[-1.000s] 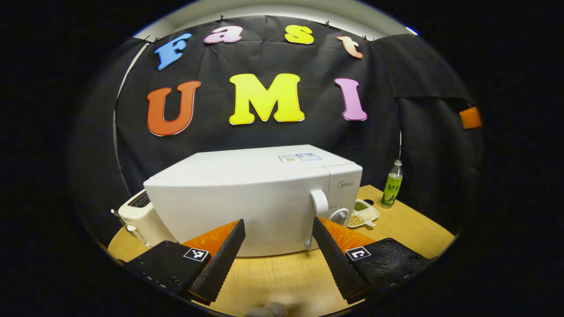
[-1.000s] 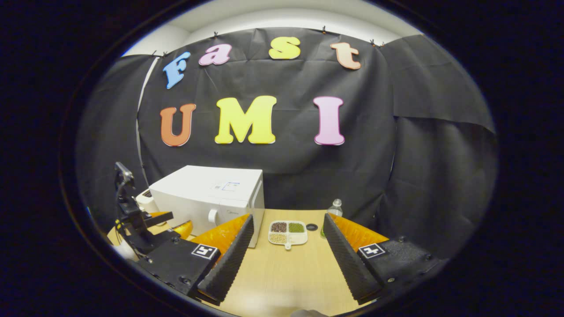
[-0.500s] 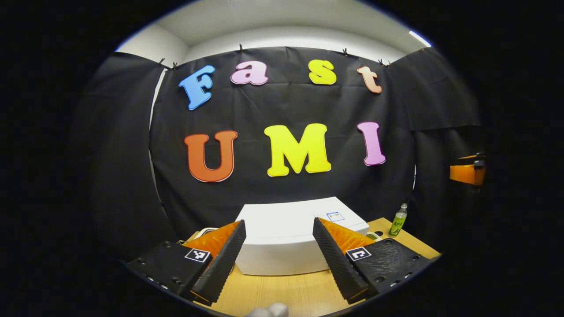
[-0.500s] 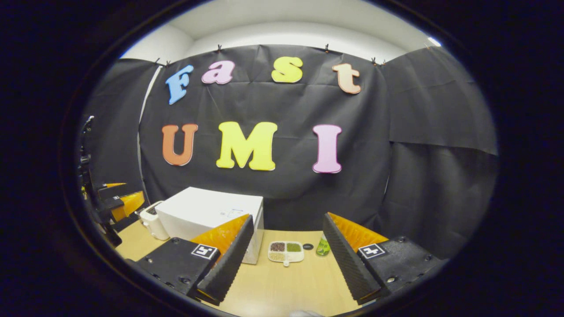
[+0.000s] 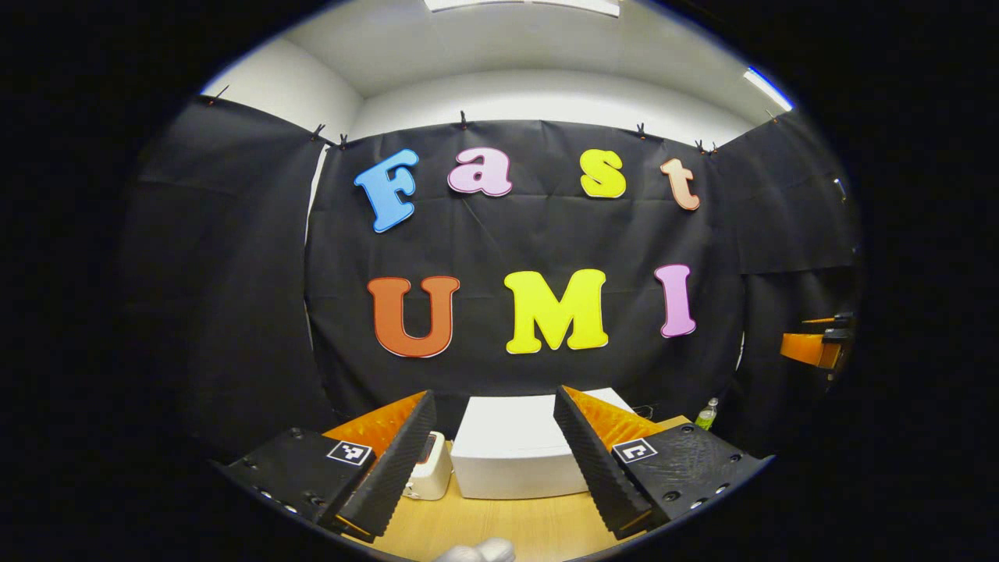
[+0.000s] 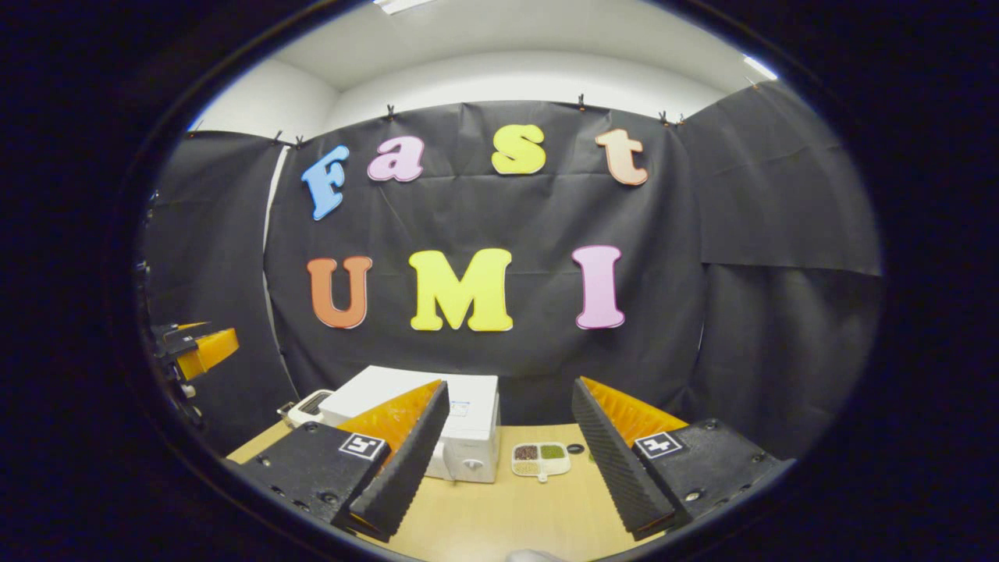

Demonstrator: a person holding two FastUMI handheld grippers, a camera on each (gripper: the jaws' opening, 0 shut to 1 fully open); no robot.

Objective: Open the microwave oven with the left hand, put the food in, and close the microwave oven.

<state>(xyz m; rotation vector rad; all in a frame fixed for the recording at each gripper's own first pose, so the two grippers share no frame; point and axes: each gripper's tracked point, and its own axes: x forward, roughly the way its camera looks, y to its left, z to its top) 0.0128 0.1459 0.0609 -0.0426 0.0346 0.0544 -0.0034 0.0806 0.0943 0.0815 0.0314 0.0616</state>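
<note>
- Light comes from above: a bright white ceiling strip light (image 5: 769,87) glows at the upper right of the left gripper view, another at its top edge, both blown out.
- The matte black cloth wall (image 6: 507,218) soaks up light and shows only faint creases, no glare.
- The boxy white microwave oven (image 5: 515,445) is evenly lit, its top nearly washed out; the pale wooden tabletop (image 6: 515,511) in front of it carries a soft sheen.
- Fisheye bending curves the wall's edges strongly away from the microwave oven.
- Both pictures are sharp, without motion blur.
</note>
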